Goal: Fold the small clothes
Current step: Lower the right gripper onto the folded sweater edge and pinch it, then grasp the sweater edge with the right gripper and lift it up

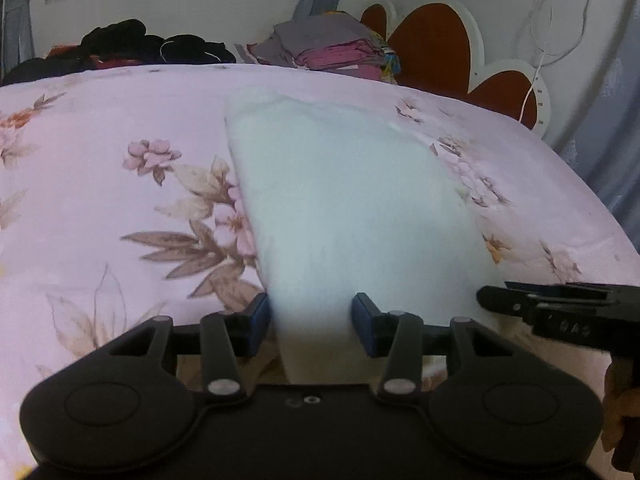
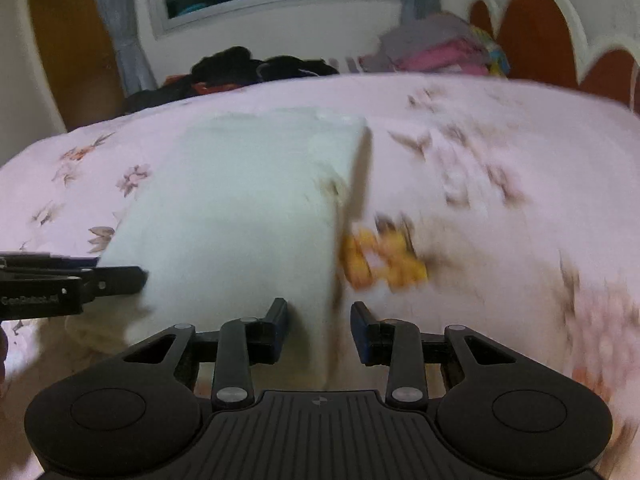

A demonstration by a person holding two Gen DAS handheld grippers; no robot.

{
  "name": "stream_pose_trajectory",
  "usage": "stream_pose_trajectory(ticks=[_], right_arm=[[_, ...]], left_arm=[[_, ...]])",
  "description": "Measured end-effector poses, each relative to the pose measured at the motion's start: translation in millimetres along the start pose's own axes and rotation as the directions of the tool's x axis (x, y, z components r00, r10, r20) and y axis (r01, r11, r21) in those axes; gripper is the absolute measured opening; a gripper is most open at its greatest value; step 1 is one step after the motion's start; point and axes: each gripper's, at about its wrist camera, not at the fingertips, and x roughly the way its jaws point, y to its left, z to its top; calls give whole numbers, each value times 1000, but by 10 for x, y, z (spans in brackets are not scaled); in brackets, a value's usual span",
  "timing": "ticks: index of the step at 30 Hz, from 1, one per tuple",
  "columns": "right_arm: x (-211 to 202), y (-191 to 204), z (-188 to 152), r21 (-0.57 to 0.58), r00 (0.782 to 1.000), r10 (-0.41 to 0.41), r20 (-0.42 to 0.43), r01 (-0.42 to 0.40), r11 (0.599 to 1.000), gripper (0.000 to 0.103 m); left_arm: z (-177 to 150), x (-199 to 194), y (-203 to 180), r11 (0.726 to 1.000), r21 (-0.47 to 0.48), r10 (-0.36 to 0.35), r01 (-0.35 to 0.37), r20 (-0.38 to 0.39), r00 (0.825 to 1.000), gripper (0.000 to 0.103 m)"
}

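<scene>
A small white garment (image 1: 344,200) lies as a long folded strip on the pink floral bedsheet (image 1: 100,200). My left gripper (image 1: 312,320) is open, its blue-padded fingers either side of the garment's near left edge. The right gripper's tip shows at the right of this view (image 1: 504,300). In the right wrist view the same white garment (image 2: 240,208) lies ahead. My right gripper (image 2: 319,328) is open around its near right edge. The left gripper's tip enters from the left (image 2: 120,278). The right view is motion-blurred.
A stack of folded grey and pink clothes (image 1: 332,48) and a heap of dark clothes (image 1: 132,46) sit at the far edge of the bed. A red and white headboard (image 1: 440,48) stands at the right. A window and curtains are behind.
</scene>
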Motion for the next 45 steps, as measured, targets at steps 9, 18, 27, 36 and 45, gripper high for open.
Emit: stream_pose_trajectory(ticks=[9,18,27,36,45], right_arm=[[-116,67,-90,37,998,-60,-37,62,997,35],[-327,58,189,68,999,-24,30,22,997,38],[-4,-88,543,110,996,49,72,-57,992,73],[517,-310,847,216,983,176,58,-185,959,73],[880,-430,890,255,955,293,46,-295,921,73]], left_arm=[[12,-51,9,999,27,-27,27,-36,999,45],[323,-146,36,999,-30,-29,30,13,999,70],[633,50,166,991,-135,-10,14,31,999,73],[787,408,246,977,-210,-44,41,-7,999,69],[720,616,370,961,-267,-88,75,-37,995,67]])
